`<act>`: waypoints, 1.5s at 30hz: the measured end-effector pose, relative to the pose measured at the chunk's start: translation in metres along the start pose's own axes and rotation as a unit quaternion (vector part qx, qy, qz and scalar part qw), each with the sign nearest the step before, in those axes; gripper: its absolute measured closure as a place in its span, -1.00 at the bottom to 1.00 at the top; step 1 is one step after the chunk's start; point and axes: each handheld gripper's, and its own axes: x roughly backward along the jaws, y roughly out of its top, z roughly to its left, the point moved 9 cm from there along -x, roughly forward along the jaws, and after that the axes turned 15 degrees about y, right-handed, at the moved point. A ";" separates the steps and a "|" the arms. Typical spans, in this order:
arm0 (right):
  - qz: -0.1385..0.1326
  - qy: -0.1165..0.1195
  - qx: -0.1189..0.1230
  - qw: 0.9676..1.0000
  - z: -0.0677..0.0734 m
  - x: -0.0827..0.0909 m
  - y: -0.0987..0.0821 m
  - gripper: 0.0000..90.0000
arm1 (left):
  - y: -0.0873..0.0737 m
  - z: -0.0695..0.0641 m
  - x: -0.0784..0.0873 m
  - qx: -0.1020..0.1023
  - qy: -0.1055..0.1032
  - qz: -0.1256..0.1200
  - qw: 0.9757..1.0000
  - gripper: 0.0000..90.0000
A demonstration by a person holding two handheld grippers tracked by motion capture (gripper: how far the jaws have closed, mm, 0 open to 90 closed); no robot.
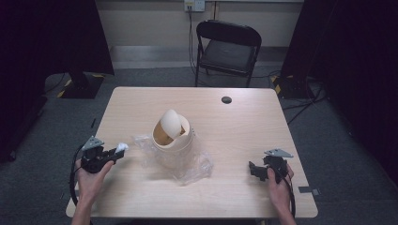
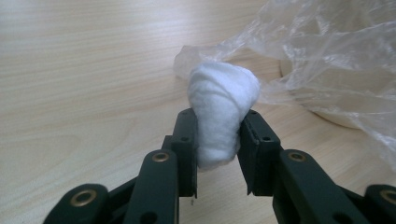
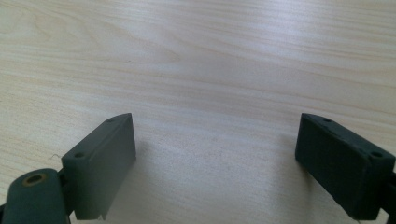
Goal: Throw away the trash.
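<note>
My left gripper (image 1: 119, 152) at the table's near left is shut on a white cotton wad (image 1: 122, 147). In the left gripper view the cotton wad (image 2: 220, 112) is pinched between the two black jaws and sticks up above them. A small cream bin (image 1: 172, 136) with a tilted swing lid stands mid-table on a crumpled clear plastic bag (image 1: 190, 164); the plastic bag (image 2: 327, 60) lies just right of the wad. My right gripper (image 1: 252, 168) rests at the near right, open, jaws wide over bare wood (image 3: 215, 140).
A dark round grommet (image 1: 226, 100) sits in the light wooden table (image 1: 141, 103) at the far side. A black folding chair (image 1: 228, 49) stands behind the table. Dark curtains flank the room, and cables run across the grey floor.
</note>
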 end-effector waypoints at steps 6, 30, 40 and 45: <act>0.000 0.000 0.000 1.000 0.000 0.000 0.000 -0.75 | 0.006 -0.004 0.008 -0.004 -0.008 -0.010 1.000 0.55; 0.000 0.000 -0.001 1.000 0.000 0.000 0.000 -0.75 | 0.037 -0.049 0.033 -0.029 -0.066 -0.049 0.996 0.55; 0.000 0.000 0.000 1.000 0.000 0.000 0.000 -0.75 | 0.057 -0.061 0.045 -0.044 -0.077 -0.074 0.993 0.55; 0.000 0.001 0.000 1.000 0.000 0.000 0.000 -0.75 | 0.065 -0.071 0.048 -0.058 -0.087 -0.079 0.991 0.55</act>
